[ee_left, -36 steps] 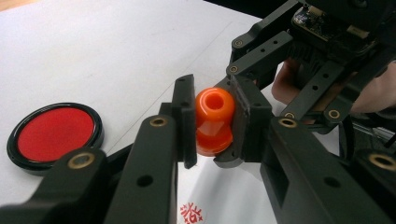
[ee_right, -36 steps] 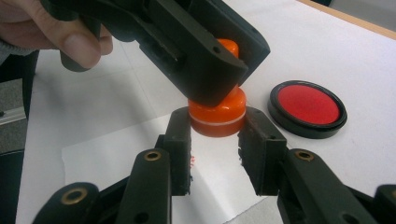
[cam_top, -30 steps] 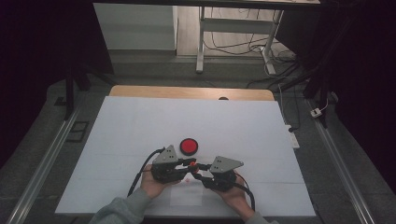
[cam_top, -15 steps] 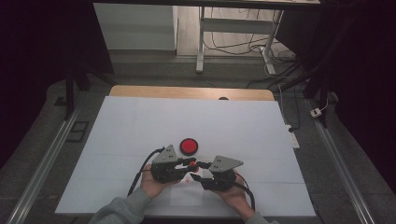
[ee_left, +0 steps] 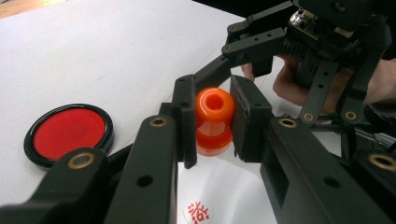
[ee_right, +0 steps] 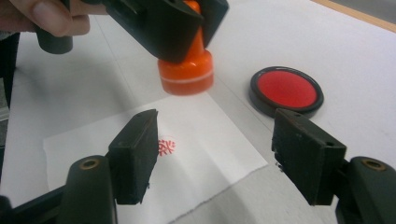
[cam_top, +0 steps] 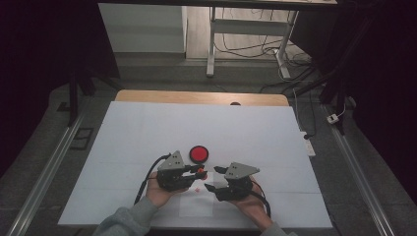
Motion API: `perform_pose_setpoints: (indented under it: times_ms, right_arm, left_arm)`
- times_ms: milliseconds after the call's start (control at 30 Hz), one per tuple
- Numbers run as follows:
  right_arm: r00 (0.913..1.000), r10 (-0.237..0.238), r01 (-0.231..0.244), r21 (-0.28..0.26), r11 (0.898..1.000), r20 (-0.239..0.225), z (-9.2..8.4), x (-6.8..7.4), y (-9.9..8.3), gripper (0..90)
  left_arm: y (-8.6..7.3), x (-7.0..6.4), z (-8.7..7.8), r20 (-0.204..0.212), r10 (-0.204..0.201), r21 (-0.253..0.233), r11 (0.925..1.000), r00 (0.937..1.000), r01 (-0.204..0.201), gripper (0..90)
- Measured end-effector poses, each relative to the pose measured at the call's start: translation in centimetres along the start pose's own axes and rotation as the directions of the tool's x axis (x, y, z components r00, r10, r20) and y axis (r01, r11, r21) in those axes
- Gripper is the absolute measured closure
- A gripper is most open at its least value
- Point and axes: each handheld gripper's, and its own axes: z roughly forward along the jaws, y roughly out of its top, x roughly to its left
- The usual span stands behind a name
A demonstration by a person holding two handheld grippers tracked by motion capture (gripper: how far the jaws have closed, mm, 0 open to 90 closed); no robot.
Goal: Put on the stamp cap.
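The left gripper (ee_left: 212, 121) clamps the stamp (ee_left: 214, 120) above the paper (ee_right: 196, 140); the right gripper (ee_right: 215, 149), at its 3 o'clock, has just been opening, empty.

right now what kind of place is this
Probably a lab or workshop test bench, not a home: a white-covered table ringed by dark curtains, loose cables on the floor under a metal desk frame behind it.

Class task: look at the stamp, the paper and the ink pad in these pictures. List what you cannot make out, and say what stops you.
- Stamp: its printing face, turned away in the gripper views.
- Red mark: the right gripper jaw covers its edge; the left gripper view's bottom edge cuts it.
- Paper: barely distinguishable in the high view.
- Ink pad: no lettering readable.
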Motion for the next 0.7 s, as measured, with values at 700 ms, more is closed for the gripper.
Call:
perform_pose_setpoints:
  times_ms: [700]
  right_arm:
    - [0.9843,0.089,-0.086,-0.026,0.996,0.152,-6.5,-3.3,-2.8,29.1]
  left_arm:
    - [0.1,0.7,-0.9,-0.022,-0.018,-0.004,0.9998,0.9996,0.018,73.2]
